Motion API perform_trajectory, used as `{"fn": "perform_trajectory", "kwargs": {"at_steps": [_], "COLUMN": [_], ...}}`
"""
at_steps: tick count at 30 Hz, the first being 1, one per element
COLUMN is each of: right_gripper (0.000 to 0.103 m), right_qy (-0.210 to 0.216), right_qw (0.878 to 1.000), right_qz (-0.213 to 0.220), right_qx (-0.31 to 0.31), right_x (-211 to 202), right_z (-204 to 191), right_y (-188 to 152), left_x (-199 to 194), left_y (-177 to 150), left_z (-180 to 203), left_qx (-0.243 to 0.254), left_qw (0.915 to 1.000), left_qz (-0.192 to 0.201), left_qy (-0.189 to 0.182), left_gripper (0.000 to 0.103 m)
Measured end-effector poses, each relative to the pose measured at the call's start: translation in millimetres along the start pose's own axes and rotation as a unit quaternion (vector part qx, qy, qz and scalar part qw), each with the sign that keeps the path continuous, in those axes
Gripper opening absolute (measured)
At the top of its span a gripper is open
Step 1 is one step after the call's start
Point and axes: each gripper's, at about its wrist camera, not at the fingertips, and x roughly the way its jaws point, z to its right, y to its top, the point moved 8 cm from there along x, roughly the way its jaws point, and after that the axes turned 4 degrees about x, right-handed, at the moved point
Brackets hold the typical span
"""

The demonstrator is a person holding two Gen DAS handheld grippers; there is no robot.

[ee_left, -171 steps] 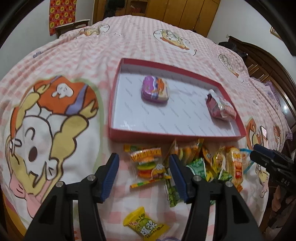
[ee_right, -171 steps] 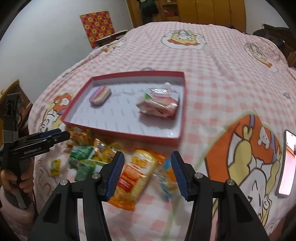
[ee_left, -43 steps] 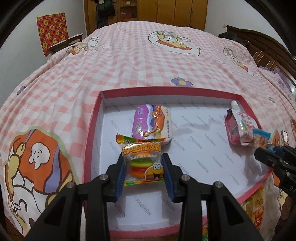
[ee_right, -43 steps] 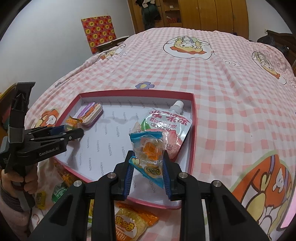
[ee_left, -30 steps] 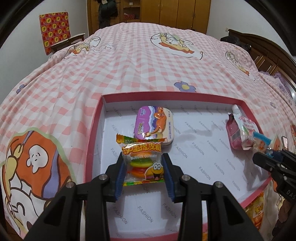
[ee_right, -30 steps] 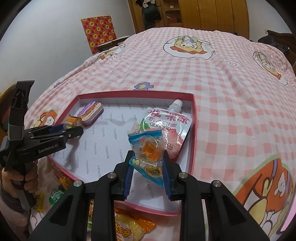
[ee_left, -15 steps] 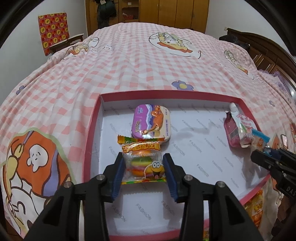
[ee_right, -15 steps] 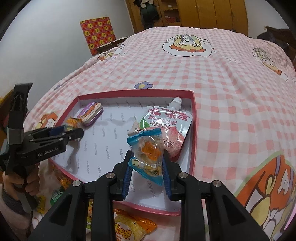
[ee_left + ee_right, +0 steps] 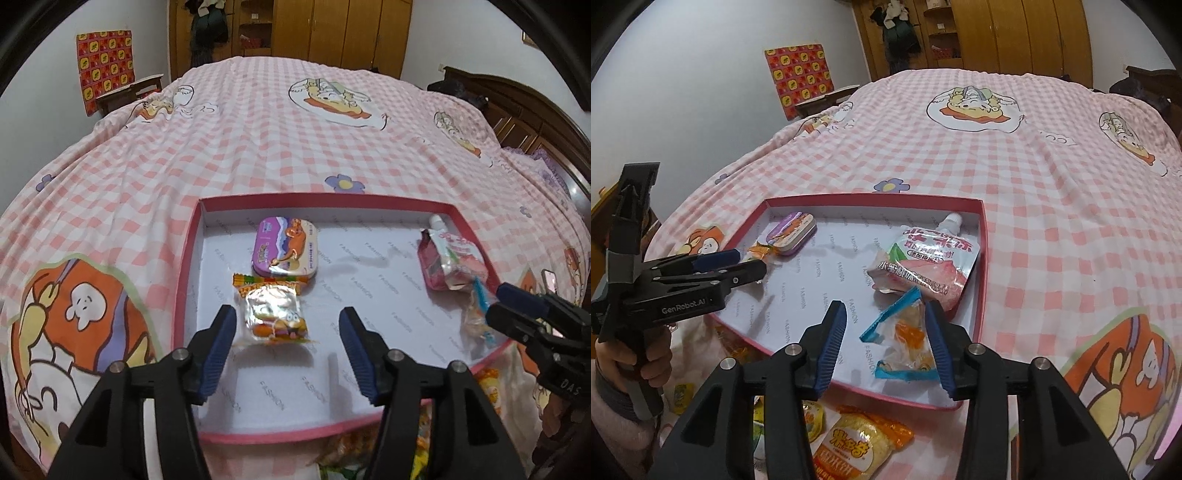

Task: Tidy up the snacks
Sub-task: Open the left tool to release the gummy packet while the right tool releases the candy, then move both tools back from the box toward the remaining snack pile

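A red-rimmed white tray (image 9: pixel 186 258) (image 9: pixel 982 266) lies on the bed. My left gripper (image 9: pixel 288 345) is open; a burger gummy packet (image 9: pixel 271 314) is loose between its fingers, just in front of a purple tin (image 9: pixel 286 251). My right gripper (image 9: pixel 886 339) is open; a blue-edged candy packet (image 9: pixel 905 341) is loose between its fingers, leaning on the right one, beside a pink spouted jelly pouch (image 9: pixel 923 266). The pouch (image 9: pixel 448 260) and candy packet (image 9: pixel 478 314) also show in the left wrist view, the tin (image 9: pixel 792 232) in the right wrist view.
Several loose snack packets (image 9: pixel 849 446) lie on the pink checked bedspread (image 9: pixel 258 129) in front of the tray's near rim. A wooden headboard (image 9: pixel 517 107) stands at the right and wardrobes (image 9: pixel 332 33) at the far end.
Both grippers have opened and let go of their packets. The burger gummy packet and the candy packet have dropped towards the tray floor.
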Motion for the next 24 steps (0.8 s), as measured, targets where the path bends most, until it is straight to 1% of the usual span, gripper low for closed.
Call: {"fn": "perform_trajectory", "kwargs": {"at_steps": [3, 6, 11, 16, 24], "right_gripper": [0.046, 0.046, 0.046, 0.046, 0.046], "right_qy": [0.001, 0.000, 0.003, 0.010, 0.014], "right_qw": [1.000, 1.000, 1.000, 1.000, 1.000], "right_qz": [0.002, 0.002, 0.006, 0.003, -0.007], "right_qx": [0.006, 0.011, 0.018, 0.025, 0.024], "right_x": [-5, -10, -19, -28, -40], "right_z": [-1, -1, -4, -9, -19], "right_y": [-3, -6, -14, -26, -46], "left_x": [-10, -21, -42, -55, -70], "left_y": [-5, -11, -20, -34, -56], "left_z": [2, 2, -1, -3, -2], "left_qx": [-0.001, -0.001, -0.016, -0.020, -0.033], "left_qw": [1.0000, 1.0000, 0.9996, 0.9996, 0.9991], "left_qz": [0.003, 0.008, 0.021, 0.018, 0.011], "left_qy": [-0.006, -0.003, -0.006, -0.009, -0.024], "left_gripper": [0.064, 0.064, 0.065, 0.065, 0.065]}}
